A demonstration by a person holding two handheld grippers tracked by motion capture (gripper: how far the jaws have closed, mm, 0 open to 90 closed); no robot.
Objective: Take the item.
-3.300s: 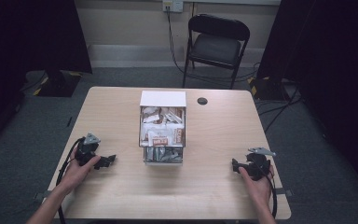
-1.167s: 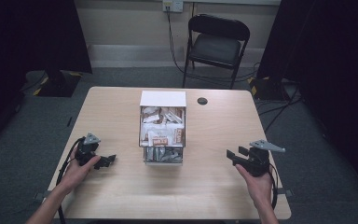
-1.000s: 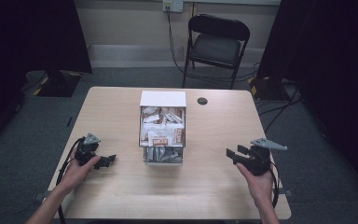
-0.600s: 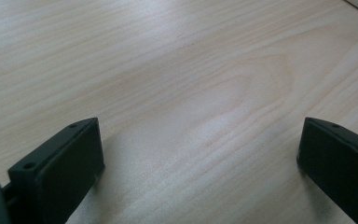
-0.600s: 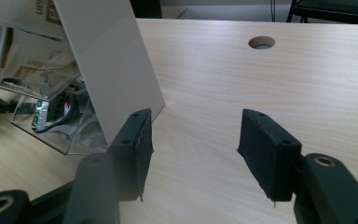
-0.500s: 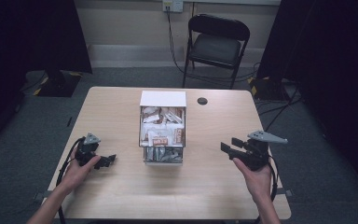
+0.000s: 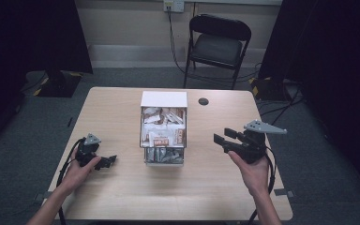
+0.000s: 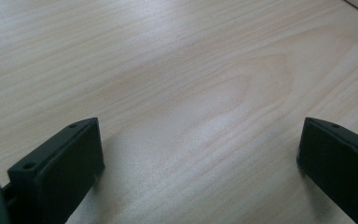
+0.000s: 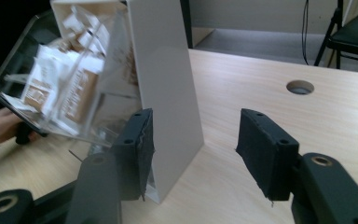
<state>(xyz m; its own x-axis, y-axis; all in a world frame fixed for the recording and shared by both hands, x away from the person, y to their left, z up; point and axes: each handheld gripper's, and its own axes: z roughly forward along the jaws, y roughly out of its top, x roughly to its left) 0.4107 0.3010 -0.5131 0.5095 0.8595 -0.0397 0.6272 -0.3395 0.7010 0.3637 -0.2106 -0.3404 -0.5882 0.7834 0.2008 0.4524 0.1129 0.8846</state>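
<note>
The right gripper point(image 7: 225, 140) is up off the table point(image 7: 122, 197), with its jaws wide apart and nothing between them. It points at the box point(image 7: 164, 129) in the middle of the table, which is near but not touching. In the right gripper view the white side of the box point(image 9: 163, 79) is just past the jaws. The box has a see-through front and is full of little packets point(image 9: 51, 88). It looks stiff and smooth, so it may slip, and it is likely light enough to slide or tip if pushed. A good spot to hold looks like a side edge or one packet. The left gripper point(image 7: 104, 161) rests low on the table, well apart from the box, jaws wide and holding nothing
</note>
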